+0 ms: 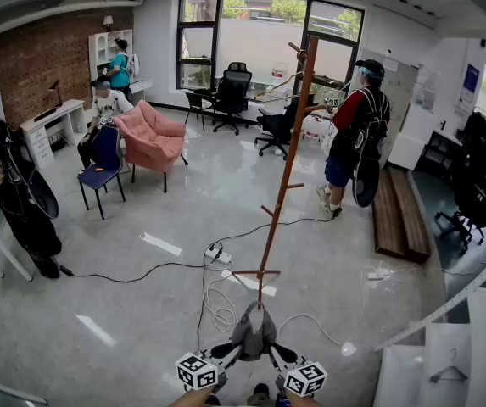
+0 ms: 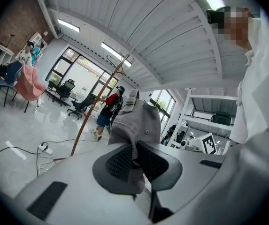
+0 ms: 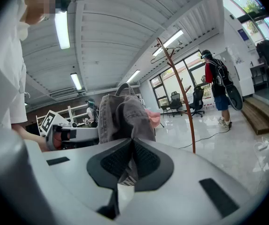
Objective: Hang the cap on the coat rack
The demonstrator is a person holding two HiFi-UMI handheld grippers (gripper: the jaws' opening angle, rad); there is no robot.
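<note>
A grey cap point(image 1: 254, 332) hangs between my two grippers at the bottom of the head view. My left gripper point(image 1: 227, 352) is shut on one side of its fabric, my right gripper point(image 1: 278, 354) on the other. In the left gripper view the cap point(image 2: 138, 121) rises from the pinched pads of the left gripper point(image 2: 134, 161). The right gripper view shows the cap point(image 3: 123, 117) folded and clamped in the right gripper point(image 3: 133, 162). The wooden coat rack point(image 1: 287, 172) stands straight ahead on the floor, its base just beyond the cap; it also shows as the coat rack point(image 2: 96, 108) and the coat rack point(image 3: 181, 90).
Cables and a power strip point(image 1: 218, 254) lie on the floor by the rack's base. A person in a red top point(image 1: 354, 134) stands right of the rack, next to a wooden bench point(image 1: 400, 212). A pink armchair point(image 1: 151, 139), a blue chair point(image 1: 99, 175) and another person point(image 1: 15, 195) are at the left.
</note>
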